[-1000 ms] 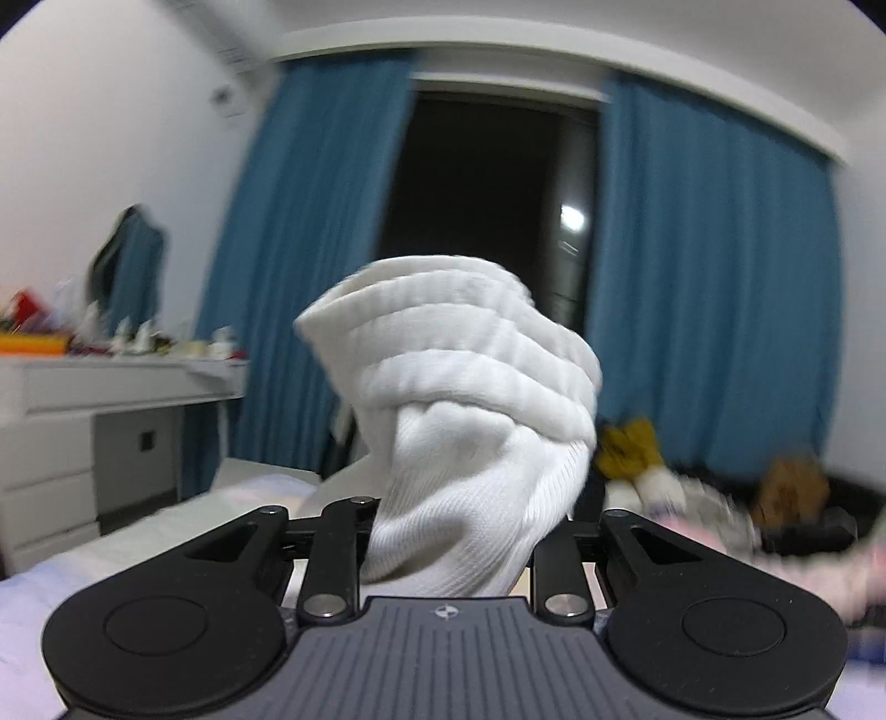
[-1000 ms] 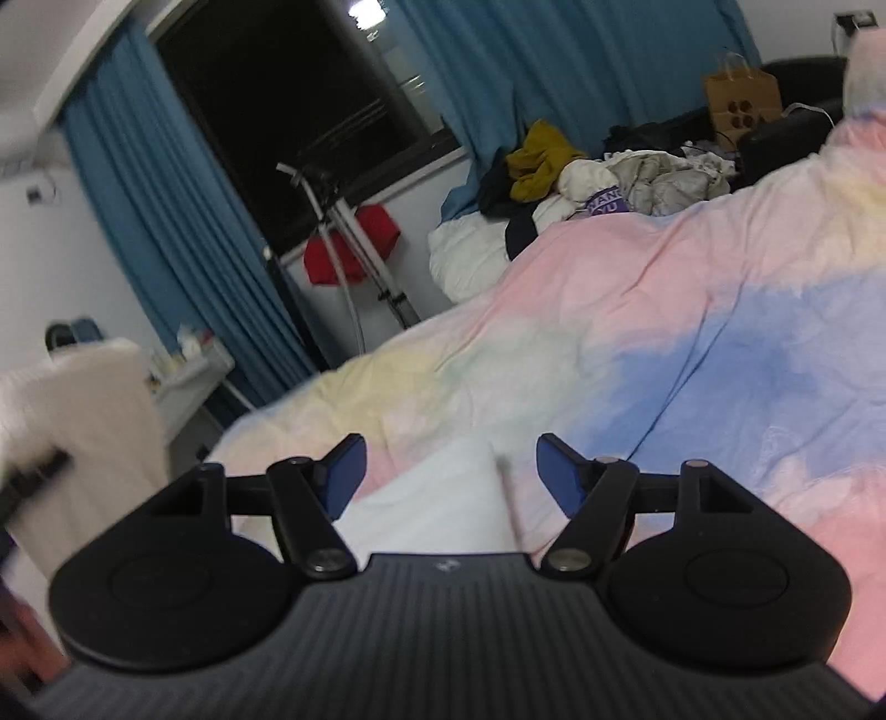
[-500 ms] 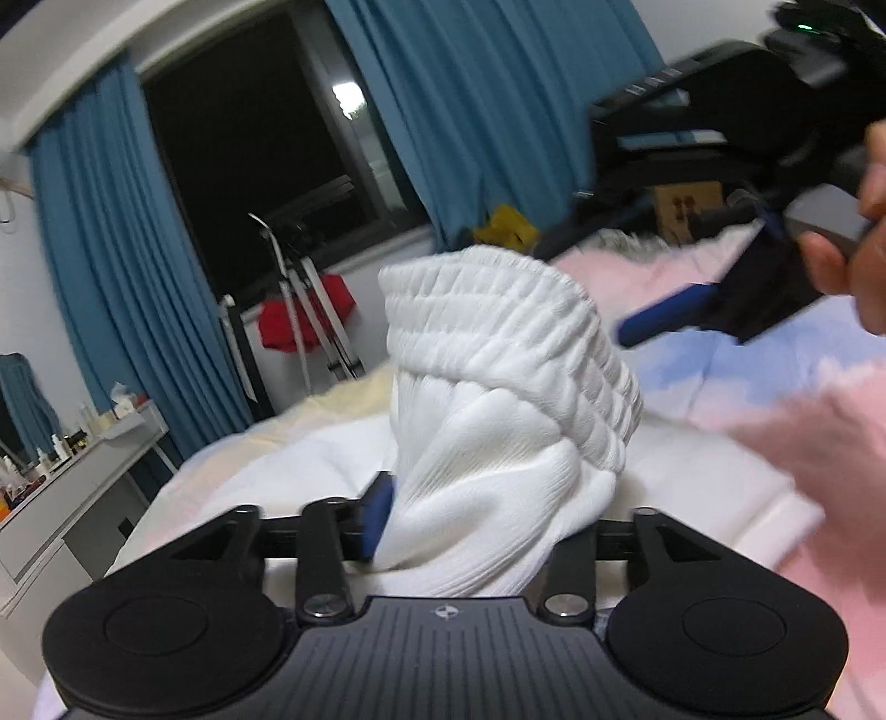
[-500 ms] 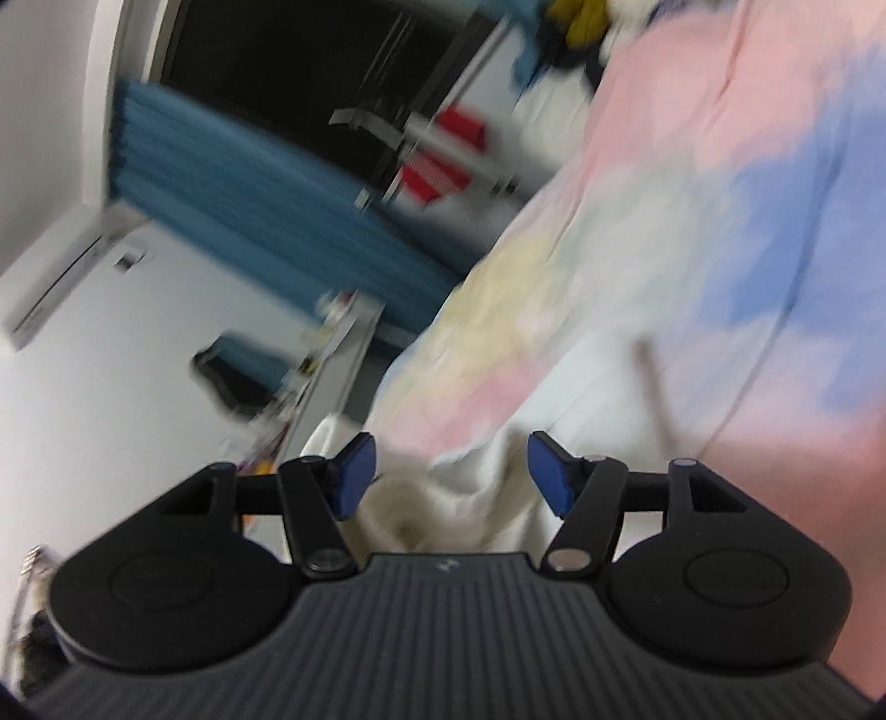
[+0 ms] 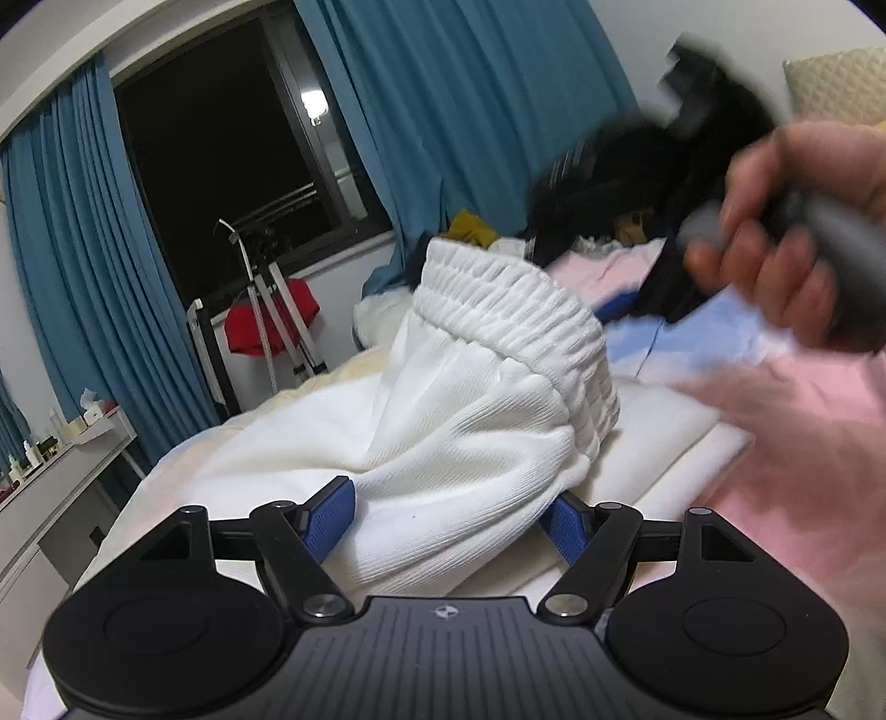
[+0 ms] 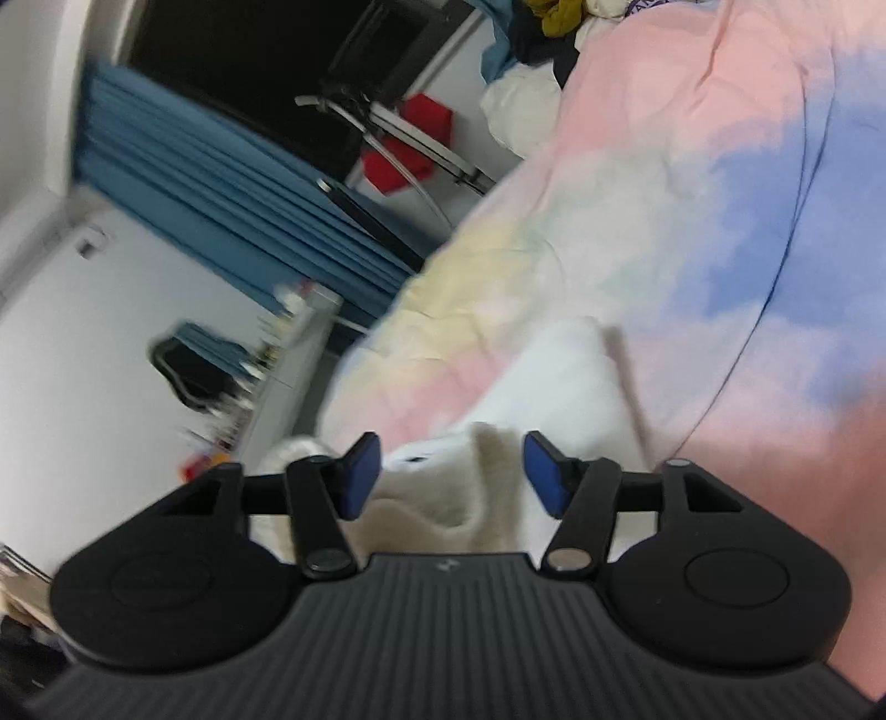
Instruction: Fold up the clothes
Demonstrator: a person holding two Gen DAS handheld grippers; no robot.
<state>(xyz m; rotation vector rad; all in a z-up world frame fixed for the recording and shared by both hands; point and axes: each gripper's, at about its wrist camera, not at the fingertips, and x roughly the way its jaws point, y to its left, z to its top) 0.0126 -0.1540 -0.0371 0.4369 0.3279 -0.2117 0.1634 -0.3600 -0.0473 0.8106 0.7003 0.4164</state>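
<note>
- Left wrist view: left gripper (image 5: 451, 518) low over the near part of the bed (image 5: 819, 399), jaws opening; white ribbed garment (image 5: 487, 410) bunched between the blue pads (image 5: 332, 512), left pad apparently clear of the cloth, contact at the right pad not clear; gathered elastic band of the garment standing up in a hump, plainer cloth spilling down to the left over a flat white folded piece (image 5: 664, 443) on the bed; pastel pink, blue and yellow cover stretching away to the right.
- Same view, upper right: right gripper (image 5: 620, 183) seen as a dark blur, carried by a hand (image 5: 797, 232) wrapped round a grey handle; another hand (image 5: 786, 476) smeared with blur at the right edge.
- Same view, background: blue curtains (image 5: 83, 277) either side of a dark window (image 5: 221, 155); metal stand (image 5: 266, 310) with something red on it at the far edge of the bed; heap of clothes (image 5: 470, 227) at the far end.
- Right wrist view, tilted and blurred: right gripper (image 6: 451, 479) with jaws closing, standing partly apart; cream-white cloth (image 6: 476, 487) rising between the blue pads without touching either; white folded piece (image 6: 559, 376) just beyond, near the left edge of the bed (image 6: 720, 221); curtains (image 6: 210, 199), stand with red (image 6: 410, 144) and clothes heap (image 6: 554, 22) beyond.
</note>
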